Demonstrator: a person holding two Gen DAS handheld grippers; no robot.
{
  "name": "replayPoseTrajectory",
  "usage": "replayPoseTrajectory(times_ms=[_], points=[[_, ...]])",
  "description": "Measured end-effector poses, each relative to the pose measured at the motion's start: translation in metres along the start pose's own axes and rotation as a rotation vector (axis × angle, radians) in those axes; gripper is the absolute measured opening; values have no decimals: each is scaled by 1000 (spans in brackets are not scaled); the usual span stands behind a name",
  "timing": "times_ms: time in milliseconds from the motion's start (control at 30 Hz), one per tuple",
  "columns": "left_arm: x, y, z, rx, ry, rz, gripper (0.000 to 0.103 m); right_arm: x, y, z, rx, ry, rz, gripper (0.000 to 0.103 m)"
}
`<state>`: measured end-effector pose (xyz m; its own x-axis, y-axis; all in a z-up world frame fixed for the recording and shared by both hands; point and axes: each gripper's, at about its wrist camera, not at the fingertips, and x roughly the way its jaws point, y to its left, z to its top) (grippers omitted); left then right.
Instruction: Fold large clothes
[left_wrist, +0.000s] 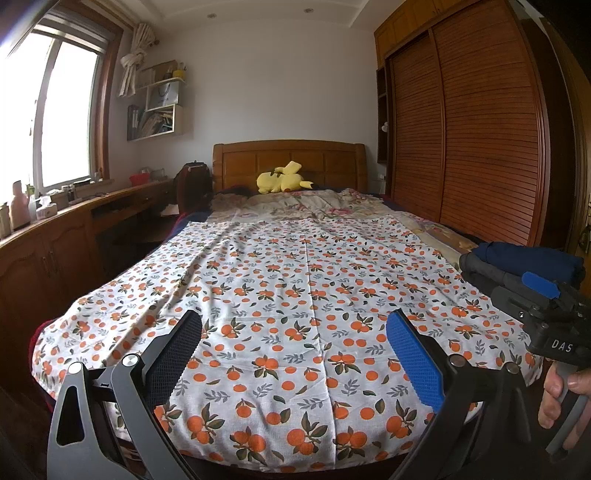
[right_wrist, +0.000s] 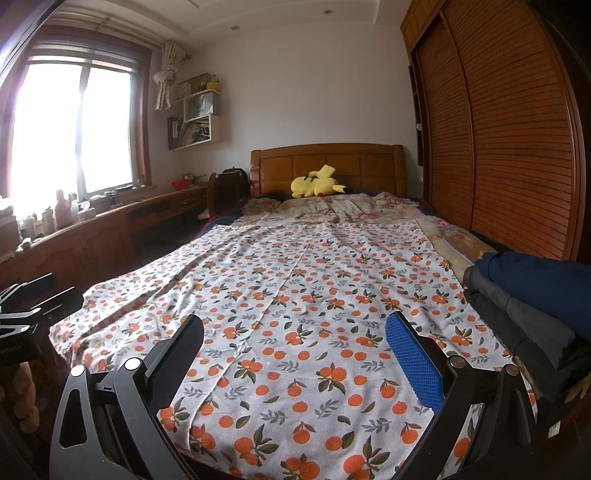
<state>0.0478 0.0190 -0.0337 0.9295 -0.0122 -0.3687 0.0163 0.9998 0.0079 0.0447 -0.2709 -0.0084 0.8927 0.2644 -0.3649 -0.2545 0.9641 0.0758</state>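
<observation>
One orange-print cloth spread on one bed. One yellow plush toy at the headboard. Two grippers: left gripper, right gripper, two fingers each, jaws spread wide. Two folded dark garments stacked at the bed's right edge. Two louvered wardrobe doors. One window. One red bowl on the desk.

I see a wooden bed with a panelled headboard. Spread flat over most of it is the orange-print cloth. Beyond it lies a floral quilt, a yellow plush toy at the headboard. Folded dark clothes sit stacked along my right edge.
</observation>
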Motion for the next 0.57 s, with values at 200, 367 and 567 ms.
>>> replayPoseTrajectory(times_ms=[200, 367, 567], points=[[0, 0, 0, 0, -1, 0, 101, 0, 0, 0, 0, -1, -1, 95], [0, -1, 0, -2, 0, -1, 101, 0, 0, 0, -1, -2, 0, 95], [1, -1, 0, -4, -2, 3, 101, 0, 0, 0, 0, 0, -1, 95]])
